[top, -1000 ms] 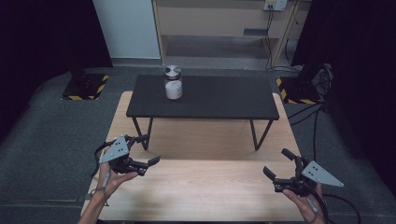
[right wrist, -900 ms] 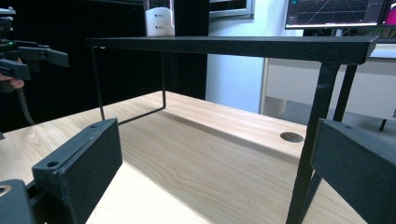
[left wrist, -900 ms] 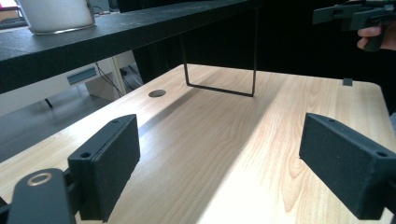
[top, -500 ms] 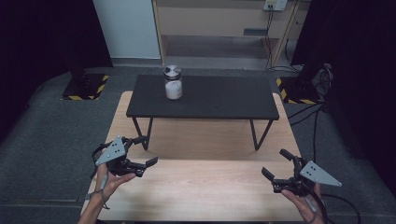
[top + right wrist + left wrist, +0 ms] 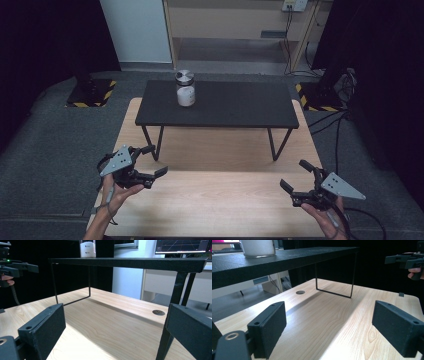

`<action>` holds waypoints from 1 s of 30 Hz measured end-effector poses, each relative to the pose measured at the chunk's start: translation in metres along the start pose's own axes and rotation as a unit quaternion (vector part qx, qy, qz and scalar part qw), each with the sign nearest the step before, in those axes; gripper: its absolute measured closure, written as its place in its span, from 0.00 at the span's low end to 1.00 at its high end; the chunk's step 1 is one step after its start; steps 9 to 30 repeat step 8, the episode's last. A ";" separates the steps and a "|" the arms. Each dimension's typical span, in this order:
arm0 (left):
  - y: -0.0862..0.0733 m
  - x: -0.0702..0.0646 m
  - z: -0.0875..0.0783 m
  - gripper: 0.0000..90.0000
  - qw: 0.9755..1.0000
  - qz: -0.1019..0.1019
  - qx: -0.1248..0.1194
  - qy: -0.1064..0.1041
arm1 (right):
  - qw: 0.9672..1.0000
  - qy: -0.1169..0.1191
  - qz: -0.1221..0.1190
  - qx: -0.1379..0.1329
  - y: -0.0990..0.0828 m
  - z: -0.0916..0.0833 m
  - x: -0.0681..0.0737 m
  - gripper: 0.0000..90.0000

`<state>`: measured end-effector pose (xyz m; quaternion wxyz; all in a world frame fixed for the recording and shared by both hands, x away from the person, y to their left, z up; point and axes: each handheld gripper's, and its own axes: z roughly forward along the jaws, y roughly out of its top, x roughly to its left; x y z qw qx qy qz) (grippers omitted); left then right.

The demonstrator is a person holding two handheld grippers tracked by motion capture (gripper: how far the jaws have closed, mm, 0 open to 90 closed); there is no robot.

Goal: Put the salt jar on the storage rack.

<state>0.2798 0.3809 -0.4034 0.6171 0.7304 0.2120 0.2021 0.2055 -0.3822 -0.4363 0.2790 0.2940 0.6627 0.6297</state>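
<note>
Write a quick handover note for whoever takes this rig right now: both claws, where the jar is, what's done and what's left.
Left claw: open, holding nothing, above the wooden table at its near left.
Right claw: open, holding nothing, above the near right.
Jar: upright with its metal lid on, on the black raised table, left of its centre, far from both claws.
Done: nothing visible.
Left: probably reaching for and handling the jar.
</note>
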 end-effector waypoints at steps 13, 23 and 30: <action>0.000 0.000 0.000 0.12 1.000 -0.001 -0.001 0.000 | 1.000 0.001 -0.001 0.001 0.000 0.000 0.000 0.03; 0.000 0.000 0.000 0.12 1.000 -0.001 -0.001 0.000 | 1.000 0.001 -0.001 0.001 0.000 0.000 0.000 0.03; 0.000 0.000 0.000 0.12 1.000 -0.001 -0.001 0.000 | 1.000 0.001 -0.001 0.001 0.000 0.000 0.000 0.03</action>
